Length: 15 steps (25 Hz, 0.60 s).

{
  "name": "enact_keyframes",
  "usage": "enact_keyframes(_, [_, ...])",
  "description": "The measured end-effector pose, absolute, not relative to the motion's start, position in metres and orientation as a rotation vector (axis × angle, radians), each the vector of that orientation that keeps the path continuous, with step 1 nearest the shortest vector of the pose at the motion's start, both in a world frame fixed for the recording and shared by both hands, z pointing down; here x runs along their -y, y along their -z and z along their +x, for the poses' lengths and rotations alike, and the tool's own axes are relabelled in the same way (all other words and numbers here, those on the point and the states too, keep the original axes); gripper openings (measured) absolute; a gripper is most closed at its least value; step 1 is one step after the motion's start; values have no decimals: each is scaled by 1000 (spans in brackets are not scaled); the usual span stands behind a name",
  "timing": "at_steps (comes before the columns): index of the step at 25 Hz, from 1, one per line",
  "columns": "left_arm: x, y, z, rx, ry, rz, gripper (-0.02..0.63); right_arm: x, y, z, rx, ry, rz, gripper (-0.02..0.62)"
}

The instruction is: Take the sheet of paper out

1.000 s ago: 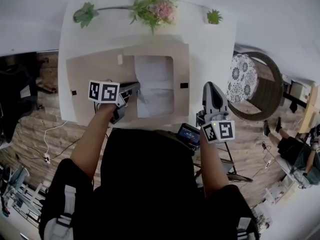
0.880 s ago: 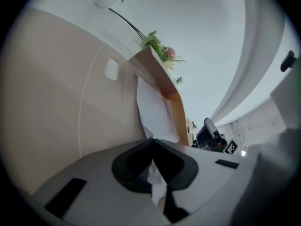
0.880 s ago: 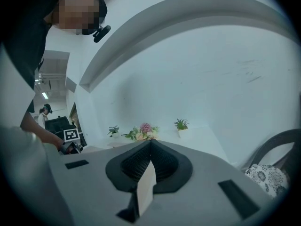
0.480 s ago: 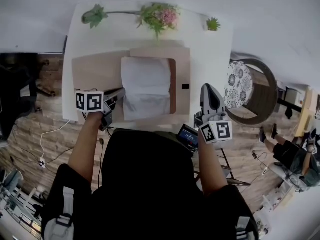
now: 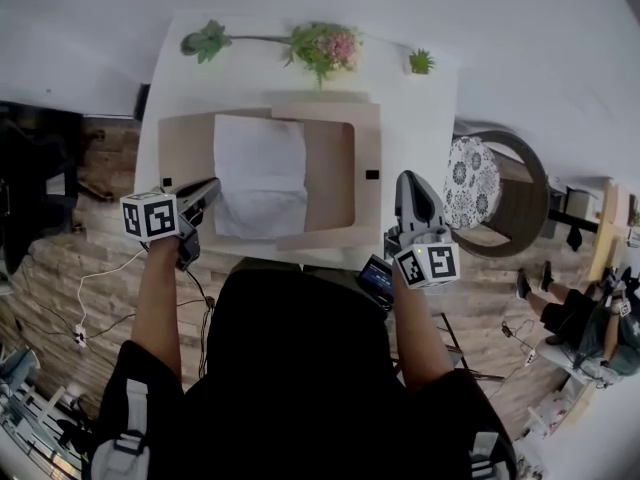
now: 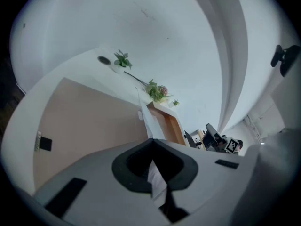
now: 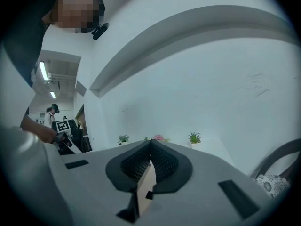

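Observation:
A brown paper folder (image 5: 335, 173) lies on the white table (image 5: 420, 118). A white sheet of paper (image 5: 258, 173) sticks out of it to the left, over the folder's left half. My left gripper (image 5: 203, 192) is at the sheet's near left corner and is shut on it. In the left gripper view white paper (image 6: 156, 175) shows between the shut jaws of my left gripper (image 6: 153, 161). My right gripper (image 5: 408, 180) is at the folder's right edge. In the right gripper view a tan strip of folder (image 7: 146, 182) sits between the shut jaws of my right gripper (image 7: 149, 161).
A leafy plant (image 5: 208, 40), pink flowers (image 5: 322, 43) and a small green plant (image 5: 421, 62) line the table's far edge. A round chair with a patterned cushion (image 5: 472, 168) stands to the right. A small device with a lit screen (image 5: 377, 276) is below the table's near edge.
My left gripper has moved left and back toward me, and the white sheet has slid leftward out of the folder with it. The right gripper has barely shifted.

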<state>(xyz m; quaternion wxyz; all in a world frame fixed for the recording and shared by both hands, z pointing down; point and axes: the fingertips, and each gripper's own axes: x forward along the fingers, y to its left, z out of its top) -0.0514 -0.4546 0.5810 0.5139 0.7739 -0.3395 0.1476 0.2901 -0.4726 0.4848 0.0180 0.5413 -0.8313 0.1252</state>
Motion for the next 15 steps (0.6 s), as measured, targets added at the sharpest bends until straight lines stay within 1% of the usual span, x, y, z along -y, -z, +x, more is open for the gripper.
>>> enact_keyframes(7, [452,-508,-62,946,-353,2044,2,454,-466,289,2645,-338,1656,12])
enact_keyframes(15, [417,-432,-30,1169,-383,2337,2,400,-435,290,2752,-266,1615,12])
